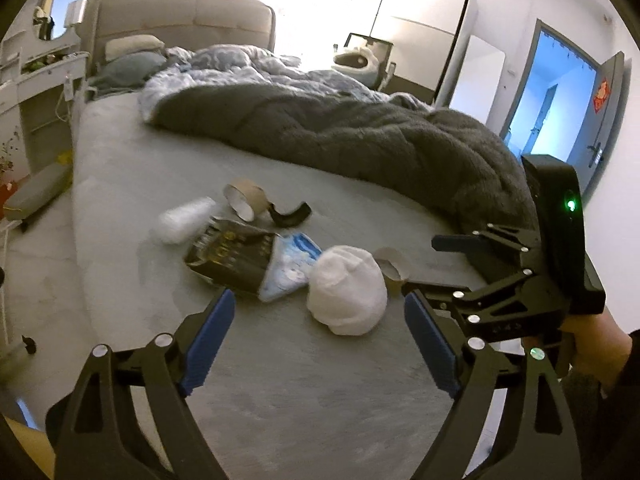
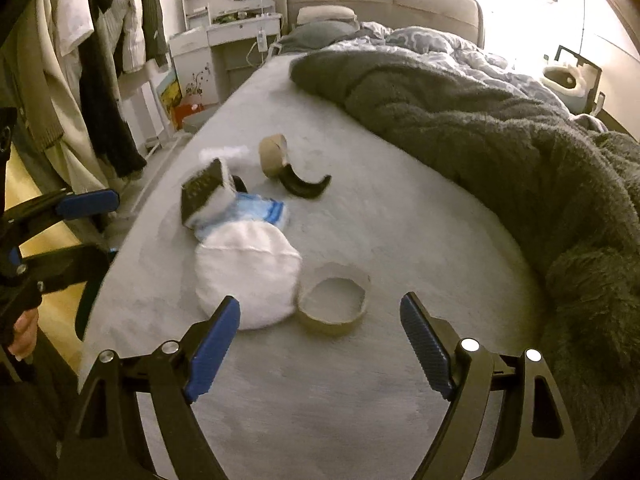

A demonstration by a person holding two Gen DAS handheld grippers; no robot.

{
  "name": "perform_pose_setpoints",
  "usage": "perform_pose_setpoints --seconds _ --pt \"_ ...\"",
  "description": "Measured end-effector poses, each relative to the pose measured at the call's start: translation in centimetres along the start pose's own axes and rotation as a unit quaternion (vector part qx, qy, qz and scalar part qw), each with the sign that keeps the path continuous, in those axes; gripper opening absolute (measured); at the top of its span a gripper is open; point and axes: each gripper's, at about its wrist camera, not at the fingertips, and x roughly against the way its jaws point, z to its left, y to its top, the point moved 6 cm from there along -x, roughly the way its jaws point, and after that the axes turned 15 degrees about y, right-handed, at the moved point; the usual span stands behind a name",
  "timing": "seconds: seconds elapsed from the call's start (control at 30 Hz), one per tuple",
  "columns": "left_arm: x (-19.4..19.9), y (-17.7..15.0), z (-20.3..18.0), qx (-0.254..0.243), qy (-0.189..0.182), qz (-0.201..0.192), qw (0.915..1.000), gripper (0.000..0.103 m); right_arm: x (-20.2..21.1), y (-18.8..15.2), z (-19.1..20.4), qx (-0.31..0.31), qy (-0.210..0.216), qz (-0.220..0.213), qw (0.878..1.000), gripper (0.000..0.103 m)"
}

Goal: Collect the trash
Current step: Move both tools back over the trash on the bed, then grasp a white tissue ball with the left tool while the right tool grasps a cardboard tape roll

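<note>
On the bed (image 2: 360,380), the white bundle (image 2: 246,276) lies beside the cardboard ring (image 2: 334,304). Both the left gripper (image 1: 320,336) and right gripper (image 2: 320,340) are released, empty. Only 1 item should be straddled squarely before closing.

dim room, strong backlight
glare whites out the far wall (image 1: 308,4); fisheye bends the edges; dark vignette corners, slight blur on the bed (image 2: 400,208).

A grey bed (image 1: 132,184) with a rumpled dark blanket (image 1: 360,128) stood before white walls and an open door (image 1: 560,92).
</note>
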Motion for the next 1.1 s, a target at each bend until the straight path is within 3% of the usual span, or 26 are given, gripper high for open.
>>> perform_pose_setpoints --seconds 0.5,0.83,1.1 --pt "-4.8 -1.0 -2.7 0.022 -0.024 0.046 0.9984 0.087 -1.0 -1.8 -2.4 0.01 0.017 0.029 0.999 0.083" --pt "-7.3 -1.0 -3.9 0.044 -0.033 0.064 0.9964 0.069 -1.1 -2.6 -2.6 0.021 0.039 0.027 0.999 0.083" --pt "-7.8 -1.0 -3.7 0.05 -0.018 0.065 0.9965 0.05 -1.3 -2.5 -2.5 0.021 0.053 0.025 0.998 0.072"
